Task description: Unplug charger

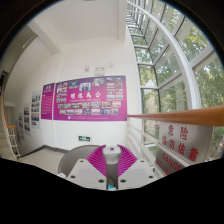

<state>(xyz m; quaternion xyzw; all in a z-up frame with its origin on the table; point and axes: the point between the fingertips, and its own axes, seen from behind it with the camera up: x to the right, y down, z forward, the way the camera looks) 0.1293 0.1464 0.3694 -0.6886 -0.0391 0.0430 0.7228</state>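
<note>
Charger: a small white block, probably the plug body, sits low in the centre of the frame between the two magenta pads of the gripper. The fingers stand narrowly apart and appear to press it from both sides. Behind, a white wall carries a long magenta poster board; tall windows fill the right.

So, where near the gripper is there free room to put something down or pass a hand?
The bare pale floor, bordered by the white wall under the long magenta poster board and by the gripper, looks free. The side with the red lettered panel and glass windows is crowded. A small white object sits at the fingertips.
</note>
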